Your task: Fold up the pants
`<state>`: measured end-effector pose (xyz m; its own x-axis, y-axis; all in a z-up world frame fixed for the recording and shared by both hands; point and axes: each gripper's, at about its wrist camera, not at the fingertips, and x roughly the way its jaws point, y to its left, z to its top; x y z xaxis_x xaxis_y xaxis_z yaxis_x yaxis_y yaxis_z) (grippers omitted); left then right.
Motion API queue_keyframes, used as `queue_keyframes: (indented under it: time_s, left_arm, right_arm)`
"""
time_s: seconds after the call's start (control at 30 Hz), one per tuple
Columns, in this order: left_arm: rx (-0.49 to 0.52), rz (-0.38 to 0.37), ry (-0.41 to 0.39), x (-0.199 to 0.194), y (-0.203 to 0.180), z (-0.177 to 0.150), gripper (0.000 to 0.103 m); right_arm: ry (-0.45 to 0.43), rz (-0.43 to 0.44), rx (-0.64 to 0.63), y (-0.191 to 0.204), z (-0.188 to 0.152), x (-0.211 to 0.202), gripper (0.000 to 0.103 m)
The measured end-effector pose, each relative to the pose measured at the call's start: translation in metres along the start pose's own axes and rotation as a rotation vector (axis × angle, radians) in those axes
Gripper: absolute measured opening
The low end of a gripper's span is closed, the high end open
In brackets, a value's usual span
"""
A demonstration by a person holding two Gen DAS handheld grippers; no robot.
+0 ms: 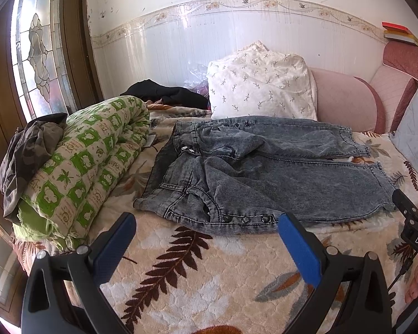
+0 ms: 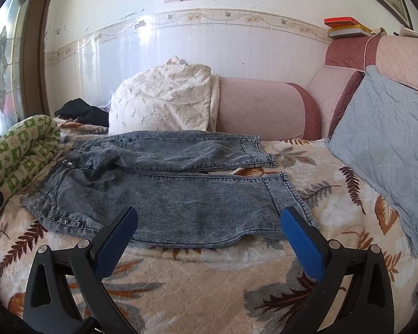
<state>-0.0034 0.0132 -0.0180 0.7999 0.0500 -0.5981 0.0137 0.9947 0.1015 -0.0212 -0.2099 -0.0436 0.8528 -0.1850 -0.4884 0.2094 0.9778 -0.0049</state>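
Grey acid-washed jeans (image 1: 264, 172) lie flat on the leaf-patterned blanket (image 1: 209, 272), waistband to the left, both legs spread to the right. They also show in the right wrist view (image 2: 167, 192). My left gripper (image 1: 207, 224) is open and empty, just in front of the near waist edge with its snap buttons. My right gripper (image 2: 209, 218) is open and empty, just in front of the near leg, its right finger (image 2: 301, 239) close to the cuff. The right gripper also shows at the right edge of the left wrist view (image 1: 412, 211).
A rolled green-and-white quilt (image 1: 89, 164) with dark clothes (image 1: 30, 150) on it lies left of the jeans. A white floral pillow (image 1: 262, 83) and pink headboard (image 1: 348, 100) stand behind. A grey-blue cushion (image 2: 384, 144) leans at the right. Black clothing (image 1: 167, 93) lies at the back.
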Motion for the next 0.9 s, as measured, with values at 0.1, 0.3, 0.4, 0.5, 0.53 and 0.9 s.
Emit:
queue_keyframes:
  time_s: [0.1, 0.3, 0.4, 0.5, 0.53, 0.9]
  left_arm:
    - [0.0, 0.001, 0.001, -0.0003, -0.0009, 0.0004, 0.103]
    - [0.0, 0.003, 0.004, 0.0015, -0.0011, 0.0003, 0.103]
    - [0.0, 0.004, 0.007, 0.0029, -0.0004, -0.0006, 0.103]
    - [-0.001, 0.002, 0.009, 0.0042, 0.0006, -0.0008, 0.103]
    - [-0.002, 0.003, 0.008, 0.0044, 0.0016, -0.0013, 0.103]
    - [-0.007, 0.014, 0.02, 0.0096, 0.0052, -0.0043, 0.103]
  right_arm:
    - [0.003, 0.0, -0.003, -0.0004, 0.0002, 0.0006, 0.103]
    - [0.005, 0.0, -0.006, 0.0002, 0.0, 0.0009, 0.103]
    - [0.007, 0.001, -0.007, 0.0007, 0.0002, 0.0017, 0.103]
    - [0.008, -0.001, -0.009, 0.001, 0.0003, 0.0019, 0.103]
    - [0.008, 0.0, -0.009, 0.0009, 0.0001, 0.002, 0.103]
    - [0.008, 0.002, -0.012, 0.0021, -0.0002, 0.0022, 0.103]
